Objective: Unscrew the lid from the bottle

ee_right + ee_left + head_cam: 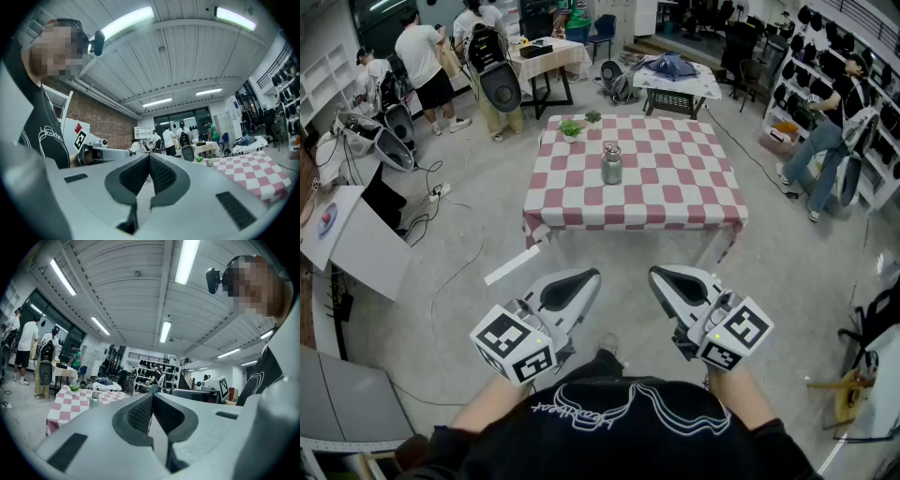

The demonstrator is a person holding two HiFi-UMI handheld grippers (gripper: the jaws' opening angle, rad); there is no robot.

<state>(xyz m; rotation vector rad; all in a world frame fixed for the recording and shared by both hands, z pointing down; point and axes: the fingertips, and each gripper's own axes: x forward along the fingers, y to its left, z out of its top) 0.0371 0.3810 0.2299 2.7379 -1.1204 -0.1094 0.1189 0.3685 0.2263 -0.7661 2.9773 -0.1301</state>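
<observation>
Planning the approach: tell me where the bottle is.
In the head view, the bottle stands upright on the checkered table, left of centre, nearer than the two small plants.

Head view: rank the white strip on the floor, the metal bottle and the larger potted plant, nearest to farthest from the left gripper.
1. white strip: on the floor, just ahead and left of the left gripper.
2. metal bottle: middle of the checked table.
3. larger potted plant: near the table's far edge.
</observation>
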